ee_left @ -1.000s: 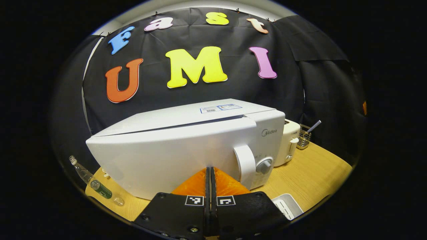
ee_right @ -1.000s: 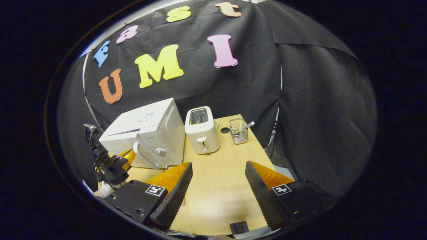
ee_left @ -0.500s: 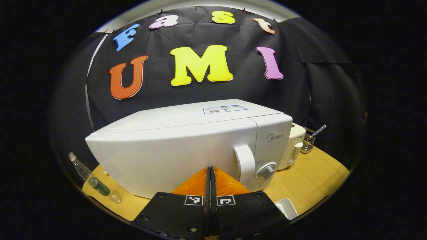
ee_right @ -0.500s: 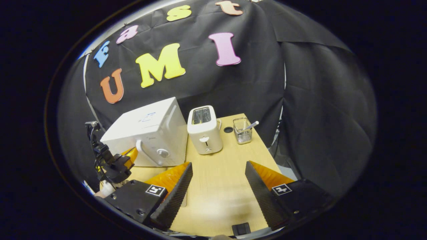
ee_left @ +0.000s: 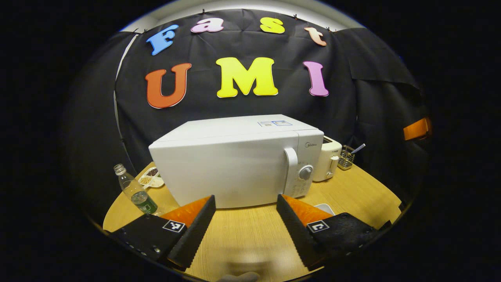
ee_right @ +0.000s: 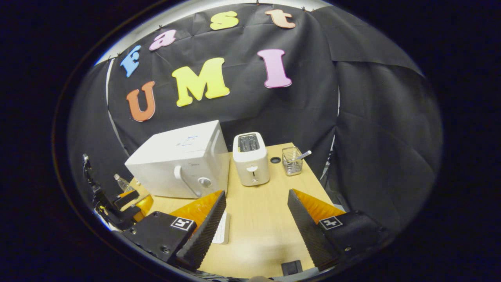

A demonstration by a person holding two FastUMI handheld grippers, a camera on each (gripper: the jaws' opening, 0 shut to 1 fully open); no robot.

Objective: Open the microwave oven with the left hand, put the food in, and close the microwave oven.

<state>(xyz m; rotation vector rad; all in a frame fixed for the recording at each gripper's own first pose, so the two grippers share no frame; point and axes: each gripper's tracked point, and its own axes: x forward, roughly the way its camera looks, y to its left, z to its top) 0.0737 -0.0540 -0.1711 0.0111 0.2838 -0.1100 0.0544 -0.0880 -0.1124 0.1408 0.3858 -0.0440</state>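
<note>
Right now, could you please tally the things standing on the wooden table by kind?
Appliances: 2 (microwave oven, toaster)
Bottles: 1 (plastic bottle)
Food dishes: 1 (snack dish)
Wire holders: 1 (holder with straw)
White trays: 1 (tray)
Total: 6

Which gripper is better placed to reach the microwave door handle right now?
Left. The left gripper faces the microwave front, open, near the handle; the right gripper sits farther back, toward the toaster.
</note>
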